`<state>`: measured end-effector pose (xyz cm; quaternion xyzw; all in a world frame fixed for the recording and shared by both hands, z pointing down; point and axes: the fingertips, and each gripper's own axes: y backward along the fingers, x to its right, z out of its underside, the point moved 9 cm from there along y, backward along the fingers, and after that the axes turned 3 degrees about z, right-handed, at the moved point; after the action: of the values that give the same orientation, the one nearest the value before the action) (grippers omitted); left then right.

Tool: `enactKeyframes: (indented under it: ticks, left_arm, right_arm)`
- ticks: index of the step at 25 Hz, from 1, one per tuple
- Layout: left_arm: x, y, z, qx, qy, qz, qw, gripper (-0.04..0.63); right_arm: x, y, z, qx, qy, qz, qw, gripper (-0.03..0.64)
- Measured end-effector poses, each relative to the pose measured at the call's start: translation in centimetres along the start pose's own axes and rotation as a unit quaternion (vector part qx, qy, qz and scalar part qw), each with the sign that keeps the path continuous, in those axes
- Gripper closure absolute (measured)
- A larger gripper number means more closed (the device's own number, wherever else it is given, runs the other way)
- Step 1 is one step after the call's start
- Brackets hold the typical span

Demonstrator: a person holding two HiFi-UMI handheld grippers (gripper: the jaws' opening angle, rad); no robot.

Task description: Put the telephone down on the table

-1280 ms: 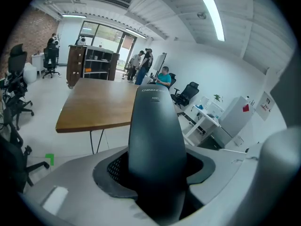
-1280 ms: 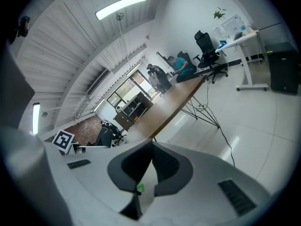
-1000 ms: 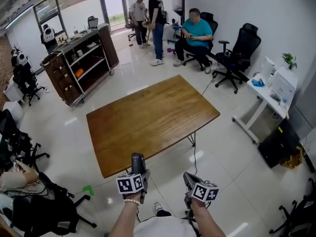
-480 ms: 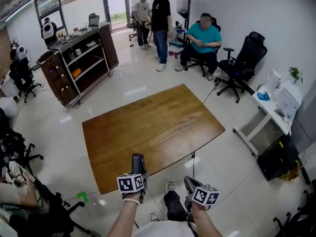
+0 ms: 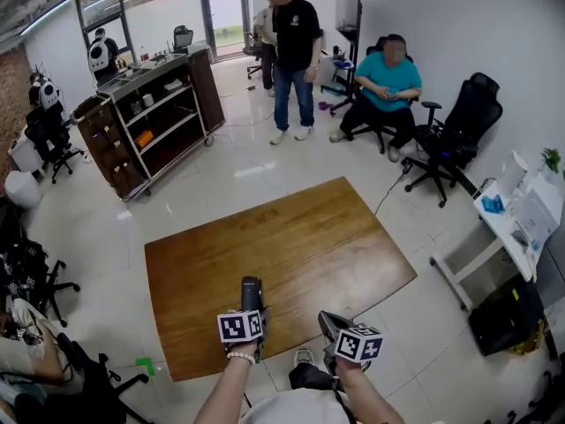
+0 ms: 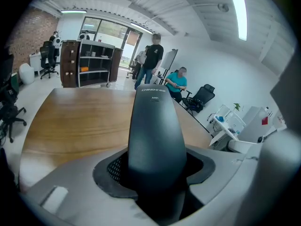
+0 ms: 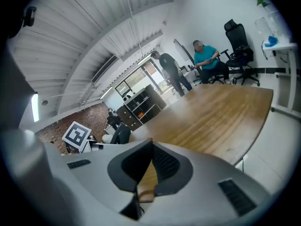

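The telephone [image 5: 252, 291] is a black handset that sticks up and forward out of my left gripper [image 5: 251, 307], which is shut on its lower part. In the left gripper view the handset [image 6: 155, 126] fills the middle, clamped between the dark pads of my left gripper [image 6: 155, 171], and points over the wooden table [image 6: 80, 121]. The bare brown table [image 5: 282, 254] lies just ahead, and the handset hangs over its near edge. My right gripper [image 5: 328, 322] is beside the left one, short of the table's near edge. In its own view my right gripper [image 7: 150, 149] has its pads together with nothing between them.
A dark shelf cart [image 5: 150, 113] stands beyond the table at the back left. A person [image 5: 291, 51] stands behind the table, and another sits in a chair [image 5: 388, 87]. A black office chair [image 5: 459, 140] and a white desk [image 5: 521, 228] are at the right. More chairs [image 5: 35, 272] stand at the left.
Both grippers and the view have moved forward towards the table. The handset, before over the floor, now hangs over the table's near edge. The grip on it looks unchanged.
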<state>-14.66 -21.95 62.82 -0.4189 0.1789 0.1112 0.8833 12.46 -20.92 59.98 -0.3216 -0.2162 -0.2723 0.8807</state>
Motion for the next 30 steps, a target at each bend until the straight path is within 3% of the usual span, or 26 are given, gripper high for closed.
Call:
enactKeyframes:
  ticks: [7, 12, 21, 30]
  left_arm:
    - [-0.5, -6.7, -2.5, -0.040, 0.010, -0.029, 0.9987, 0.313]
    - [-1.3, -10.4, -3.7, -0.065, 0.020, -0.063, 0.9957, 0.313]
    - [-3.1, -14.9, -4.0, -0.119, 0.014, -0.135, 0.9836, 0.314]
    - [-3.5, -16.5, -4.3, -0.126, 0.024, -0.159, 0.9790, 0.313]
  right_arm:
    - [2.0, -4.8, -3.0, -0.051, 0.022, -0.020, 0.998, 0.611]
    - [4.8, -6.8, -4.8, -0.065, 0.010, -0.021, 0.998, 0.611]
    - [8.1, -9.5, -6.5, -0.079, -0.007, -0.019, 0.997, 0.611]
    - [9.1, -10.4, -7.0, -0.084, -0.014, -0.021, 0.996, 0.611]
